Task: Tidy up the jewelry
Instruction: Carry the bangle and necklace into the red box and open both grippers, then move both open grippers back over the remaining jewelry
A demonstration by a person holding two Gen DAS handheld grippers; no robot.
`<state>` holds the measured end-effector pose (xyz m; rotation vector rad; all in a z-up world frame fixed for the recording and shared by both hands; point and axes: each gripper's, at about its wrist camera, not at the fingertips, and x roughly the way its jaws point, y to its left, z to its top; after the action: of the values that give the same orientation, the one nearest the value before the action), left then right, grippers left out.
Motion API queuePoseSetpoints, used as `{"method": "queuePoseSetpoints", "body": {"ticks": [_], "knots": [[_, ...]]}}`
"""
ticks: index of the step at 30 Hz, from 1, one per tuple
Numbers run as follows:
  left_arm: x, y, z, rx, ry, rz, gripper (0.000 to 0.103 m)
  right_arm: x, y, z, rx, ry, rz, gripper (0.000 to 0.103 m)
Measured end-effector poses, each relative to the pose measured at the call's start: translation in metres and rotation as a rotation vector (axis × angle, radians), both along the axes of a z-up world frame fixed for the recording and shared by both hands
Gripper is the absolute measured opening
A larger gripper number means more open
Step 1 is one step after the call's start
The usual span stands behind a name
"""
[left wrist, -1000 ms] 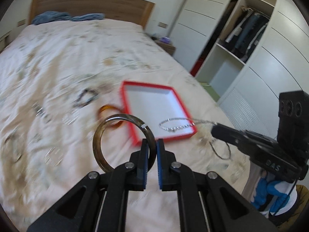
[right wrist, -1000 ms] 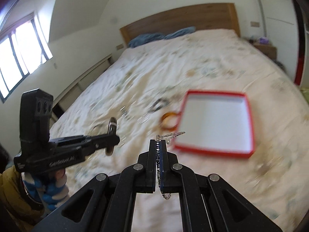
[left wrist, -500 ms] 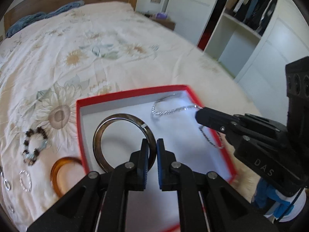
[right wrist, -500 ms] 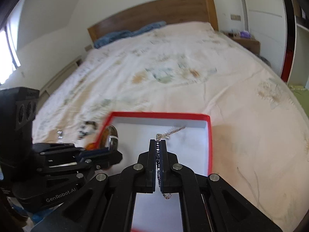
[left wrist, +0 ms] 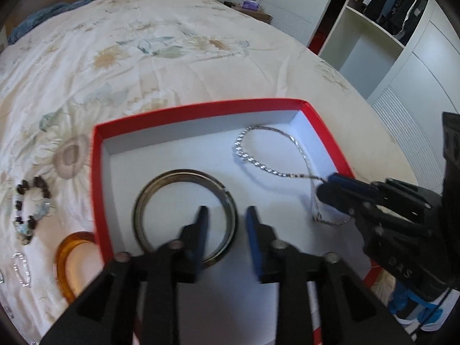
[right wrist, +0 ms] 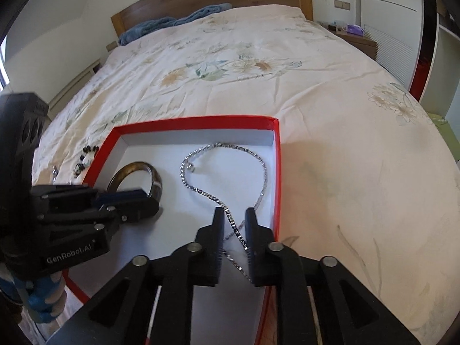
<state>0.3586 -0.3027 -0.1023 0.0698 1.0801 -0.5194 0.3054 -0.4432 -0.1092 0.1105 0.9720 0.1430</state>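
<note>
With both the left gripper (left wrist: 225, 215) and right gripper (right wrist: 234, 218) just opened, the chain (right wrist: 201, 192) lying between the right jaws could snag and lift from the box (right wrist: 276, 172).

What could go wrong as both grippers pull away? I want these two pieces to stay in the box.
The silver chain runs between the open right gripper and could snag and drag out. The dark bangle has one left gripper finger inside its ring and may get hooked. The chain's end lies near the red box wall.

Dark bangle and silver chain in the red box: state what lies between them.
Nothing: only bare white box floor separates the dark bangle from the silver chain, in both wrist views.
</note>
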Motion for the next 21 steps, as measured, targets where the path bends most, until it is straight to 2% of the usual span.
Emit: {"method": "queuePoseSetpoints", "body": {"ticks": [3,6,10,16,19,21], "knots": [[-0.006,0.007,0.013,-0.017,-0.005,0.007,0.029,-0.01,0.005,0.009,-0.033,0.006,0.004,0.025],[-0.018,0.017,0.042,-0.027,-0.038,0.014,0.029,-0.029,0.006,0.027,-0.045,-0.002,-0.006,0.025],[-0.044,0.039,0.104,-0.041,-0.122,0.027,0.029,-0.059,0.008,0.064,-0.061,-0.026,-0.028,0.025],[-0.107,0.093,0.219,-0.013,-0.268,0.08,0.029,-0.128,0.023,0.154,-0.048,-0.15,-0.043,0.029],[-0.149,0.131,0.263,0.007,-0.335,0.131,0.031,-0.166,0.038,0.198,-0.022,-0.221,-0.037,0.032],[-0.176,0.155,0.282,0.015,-0.365,0.162,0.031,-0.189,0.048,0.218,-0.006,-0.252,-0.027,0.032]]}}
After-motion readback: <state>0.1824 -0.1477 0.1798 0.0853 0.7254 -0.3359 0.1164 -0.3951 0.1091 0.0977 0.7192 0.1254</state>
